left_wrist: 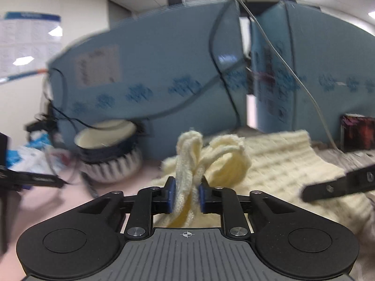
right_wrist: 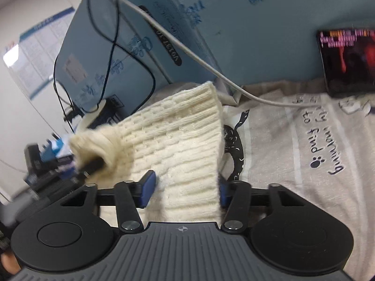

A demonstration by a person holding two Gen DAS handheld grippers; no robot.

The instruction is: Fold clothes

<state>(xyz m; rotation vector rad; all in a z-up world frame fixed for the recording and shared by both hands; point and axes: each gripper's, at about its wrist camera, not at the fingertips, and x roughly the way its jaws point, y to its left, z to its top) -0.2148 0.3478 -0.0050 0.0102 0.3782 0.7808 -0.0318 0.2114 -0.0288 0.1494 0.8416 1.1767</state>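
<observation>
Gripping a bunched fold of the cream knitted sweater (left_wrist: 194, 164), my left jaws (left_wrist: 186, 195) were pressed in narrow on the wool, with thick loops of it sticking up past the blue pads (left_wrist: 171, 194). My right jaws (right_wrist: 185, 189) stood wide, one pad on each side of a hanging panel of the same sweater (right_wrist: 178, 140); I could not tell whether they were pinching it or only straddling it. The garment was lifted off the surface between my two hands, above a grey printed sheet (right_wrist: 304, 152) spread in front of the blue boxes (right_wrist: 234, 35). A white cable (right_wrist: 187, 51) crossed over that sheet, just behind the sweater's top edge.

I judged the knit soft, floppy and light, with enough bulk to bunch and sag wherever it was not held. It looked grippy, not slippery, though loose loops could snag on the pads. The ribbed hem and the seams seemed the best places to take hold, since a flat edge there would keep the fold straight
</observation>
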